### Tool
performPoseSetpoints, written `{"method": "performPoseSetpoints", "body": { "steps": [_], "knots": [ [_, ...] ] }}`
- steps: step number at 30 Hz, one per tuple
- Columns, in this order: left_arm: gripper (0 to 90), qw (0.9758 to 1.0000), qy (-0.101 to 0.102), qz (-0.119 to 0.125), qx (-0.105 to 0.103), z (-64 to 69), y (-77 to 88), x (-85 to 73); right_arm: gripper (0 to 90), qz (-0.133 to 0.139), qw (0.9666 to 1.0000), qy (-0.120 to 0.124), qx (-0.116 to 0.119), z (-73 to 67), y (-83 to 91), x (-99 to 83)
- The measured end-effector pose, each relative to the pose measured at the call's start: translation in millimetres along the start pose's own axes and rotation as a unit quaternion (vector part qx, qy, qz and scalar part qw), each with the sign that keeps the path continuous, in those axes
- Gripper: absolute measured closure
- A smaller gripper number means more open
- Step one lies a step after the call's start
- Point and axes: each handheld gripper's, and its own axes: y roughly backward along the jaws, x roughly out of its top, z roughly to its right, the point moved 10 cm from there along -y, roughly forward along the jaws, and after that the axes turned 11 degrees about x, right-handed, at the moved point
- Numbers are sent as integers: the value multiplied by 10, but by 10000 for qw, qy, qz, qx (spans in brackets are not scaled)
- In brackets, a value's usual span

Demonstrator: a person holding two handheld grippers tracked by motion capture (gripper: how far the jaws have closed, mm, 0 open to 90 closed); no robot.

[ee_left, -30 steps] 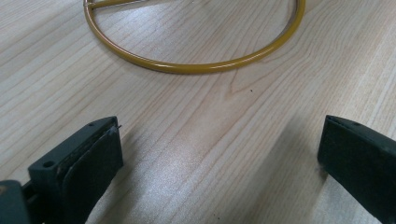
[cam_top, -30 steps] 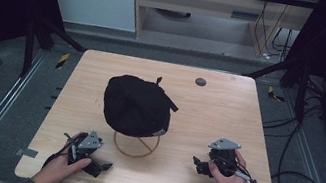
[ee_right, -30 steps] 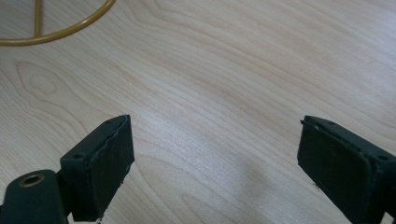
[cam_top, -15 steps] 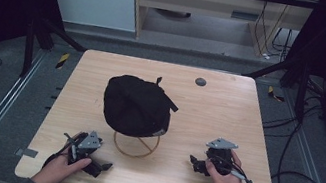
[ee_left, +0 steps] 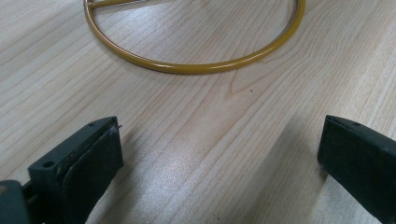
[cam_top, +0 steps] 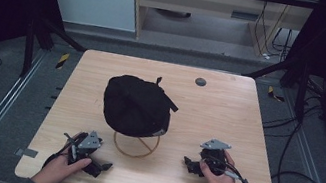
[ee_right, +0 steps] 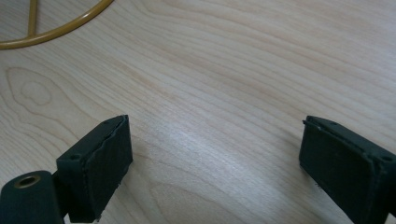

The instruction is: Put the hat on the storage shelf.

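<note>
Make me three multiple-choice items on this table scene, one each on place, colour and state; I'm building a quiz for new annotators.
1. Where is the black cap?
A. on the stand above the ring base
B. flat at the table's right edge
C. in the left gripper

2. What colour is the ring base?
A. red
B. yellow
C. white

3. How do the left gripper's jaws stand?
A. shut on the ring
B. shut on nothing
C. open over bare wood

Answers: 1 A, the high view shows it above the ring; 2 B, the hoop is plainly yellow; 3 C, wide apart with only table between.
</note>
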Motion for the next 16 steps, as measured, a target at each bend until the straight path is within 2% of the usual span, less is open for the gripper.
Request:
{"method": "performPoseSetpoints", "body": {
  "steps": [4,6,16],
  "knots": [
    [0,10000,1,0,0,0,0,0,77,74,9999,18,-75,-13,-30,11],
    [0,10000,0,1,0,0,0,0,54,115,9998,112,-145,-37,-64,17],
    [0,10000,-1,1,-3,0,-1,1,34,104,9997,78,-194,-54,-88,24]
  ]
}}
